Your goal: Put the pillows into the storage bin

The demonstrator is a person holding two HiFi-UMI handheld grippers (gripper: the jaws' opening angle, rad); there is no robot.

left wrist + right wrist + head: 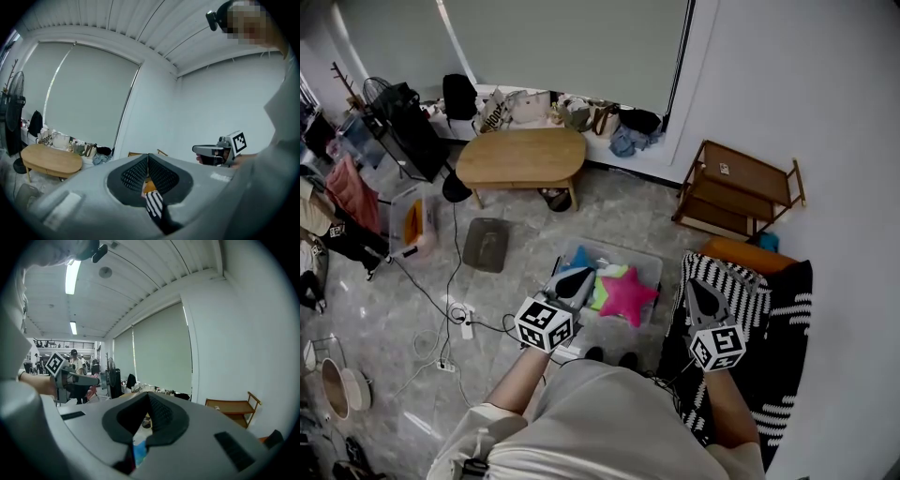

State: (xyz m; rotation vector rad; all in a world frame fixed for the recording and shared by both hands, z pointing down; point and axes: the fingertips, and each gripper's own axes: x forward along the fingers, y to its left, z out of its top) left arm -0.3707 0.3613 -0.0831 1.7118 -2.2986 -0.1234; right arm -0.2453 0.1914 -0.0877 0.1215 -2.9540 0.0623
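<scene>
Left tongs point(575, 278) and right tongs point(701, 289) are both pressed together, empty. Looks like we're between pillows. Next I'd open up over the striped pillow point(733, 281) for the storage bin point(652, 261).

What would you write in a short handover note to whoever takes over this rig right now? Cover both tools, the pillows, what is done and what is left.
Left tool: shut, empty, held near the bin.
Right tool: shut, empty, above the striped pillow.
Done: pink star pillow and green pillow lie in the bin.
Left: striped pillow and orange pillow, both still outside, to the right of the bin.
</scene>
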